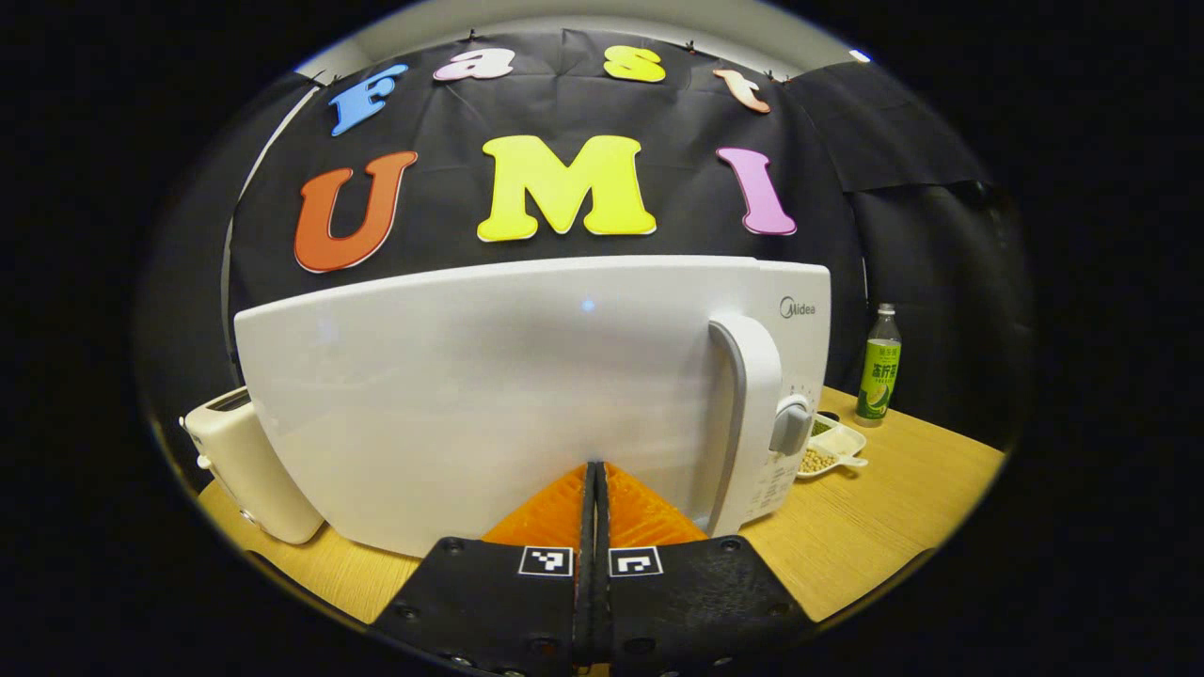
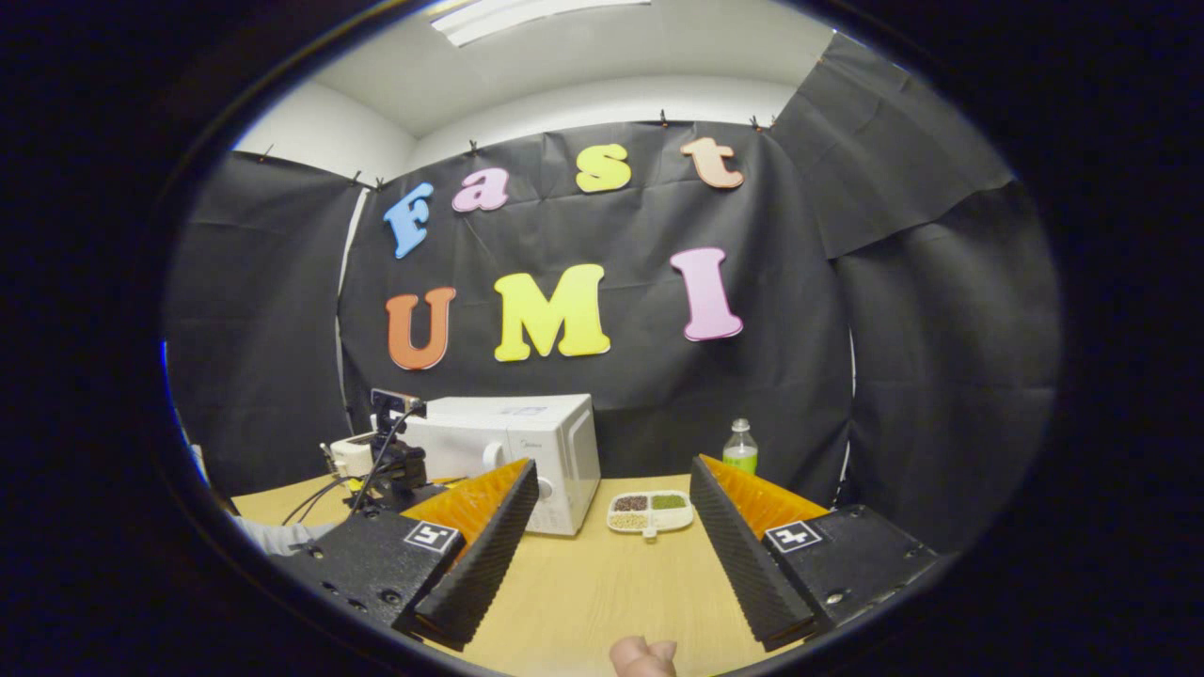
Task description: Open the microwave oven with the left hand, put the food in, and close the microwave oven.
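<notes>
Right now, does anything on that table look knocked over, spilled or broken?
Nothing stands out. The microwave sits square on the table with its door shut, the divided food tray lies flat beside it with its contents inside, and the bottle stands upright behind the tray.

We see a wooden table (image 2: 602,583) across the lower frame carrying a microwave (image 2: 527,451) at centre-left, a sectioned food tray (image 2: 649,512) mid-frame, a bottle (image 2: 740,449) right of centre, and a toaster (image 1: 249,465) lower left.

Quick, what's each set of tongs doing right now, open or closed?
Left tongs: closed, empty, facing the microwave door.
Right tongs: open, holding nothing.
</notes>
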Available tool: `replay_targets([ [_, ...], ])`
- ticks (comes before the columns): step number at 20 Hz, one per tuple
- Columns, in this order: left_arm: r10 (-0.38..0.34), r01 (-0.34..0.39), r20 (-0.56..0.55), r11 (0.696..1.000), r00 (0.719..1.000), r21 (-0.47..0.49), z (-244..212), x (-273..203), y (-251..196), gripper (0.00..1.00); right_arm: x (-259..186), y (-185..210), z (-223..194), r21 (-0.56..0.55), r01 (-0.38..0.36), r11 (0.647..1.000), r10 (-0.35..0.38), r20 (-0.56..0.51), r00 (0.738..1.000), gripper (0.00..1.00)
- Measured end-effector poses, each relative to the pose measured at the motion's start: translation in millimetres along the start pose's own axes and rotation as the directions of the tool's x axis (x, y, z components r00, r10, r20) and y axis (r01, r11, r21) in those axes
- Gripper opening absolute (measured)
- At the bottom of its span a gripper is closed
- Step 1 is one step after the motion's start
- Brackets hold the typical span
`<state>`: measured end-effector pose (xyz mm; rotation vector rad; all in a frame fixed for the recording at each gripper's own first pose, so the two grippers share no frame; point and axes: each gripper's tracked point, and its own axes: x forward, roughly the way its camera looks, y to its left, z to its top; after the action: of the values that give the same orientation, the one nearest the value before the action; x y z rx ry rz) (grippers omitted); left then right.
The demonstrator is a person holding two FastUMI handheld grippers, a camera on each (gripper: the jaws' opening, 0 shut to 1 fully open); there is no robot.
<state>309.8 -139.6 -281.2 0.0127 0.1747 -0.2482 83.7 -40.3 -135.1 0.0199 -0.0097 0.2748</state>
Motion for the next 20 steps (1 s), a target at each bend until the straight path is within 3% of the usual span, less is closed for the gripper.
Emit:
replay_targets([
  [3,0.015,-0.016,0.023,1.000,1.000,0.022,7,3,1,0.00,-12,1,0,0.003,0.016,1.000,-0.016,-0.011,1.000,1.00],
  [6,0.035,-0.037,-0.062,0.999,0.997,-0.031,-7,-5,8,0.00,-26,4,3,0.002,0.027,1.000,-0.027,-0.018,0.999,1.00],
  [7,0.035,-0.039,-0.072,0.998,0.997,-0.053,-9,-12,9,0.00,-30,6,3,0.001,0.030,1.000,-0.030,-0.020,0.999,0.96],
  [9,0.019,-0.025,-0.065,0.996,0.998,-0.091,-5,-29,3,0.00,-39,7,2,0.001,0.040,0.999,-0.040,-0.028,0.999,1.00],
  [10,0.007,-0.013,-0.059,0.995,0.998,-0.097,-3,-38,-2,0.00,-44,8,2,0.002,0.044,0.999,-0.044,-0.030,0.999,0.96],
  [14,0.021,-0.024,-0.047,0.997,0.999,-0.075,9,-81,-9,0.03,-61,18,3,-0.001,0.047,0.999,-0.047,-0.034,0.998,1.00],
  [16,0.011,-0.017,-0.066,0.996,0.998,-0.090,13,-106,-18,0.50,-70,25,8,0.006,0.044,0.999,-0.043,-0.025,0.999,0.96],
  [17,0.010,-0.017,-0.077,0.995,0.997,-0.096,15,-120,-22,0.43,-74,28,9,0.012,0.043,0.999,-0.043,-0.021,0.999,1.00],
  [18,0.003,-0.011,-0.076,0.995,0.997,-0.100,21,-135,-27,0.60,-79,31,10,0.020,0.043,0.999,-0.042,-0.016,0.999,0.96],
  [20,0.000,-0.002,-0.038,0.998,0.999,-0.068,40,-165,-30,0.78,-89,35,13,0.038,0.041,0.998,-0.041,-0.010,0.999,1.00],
])
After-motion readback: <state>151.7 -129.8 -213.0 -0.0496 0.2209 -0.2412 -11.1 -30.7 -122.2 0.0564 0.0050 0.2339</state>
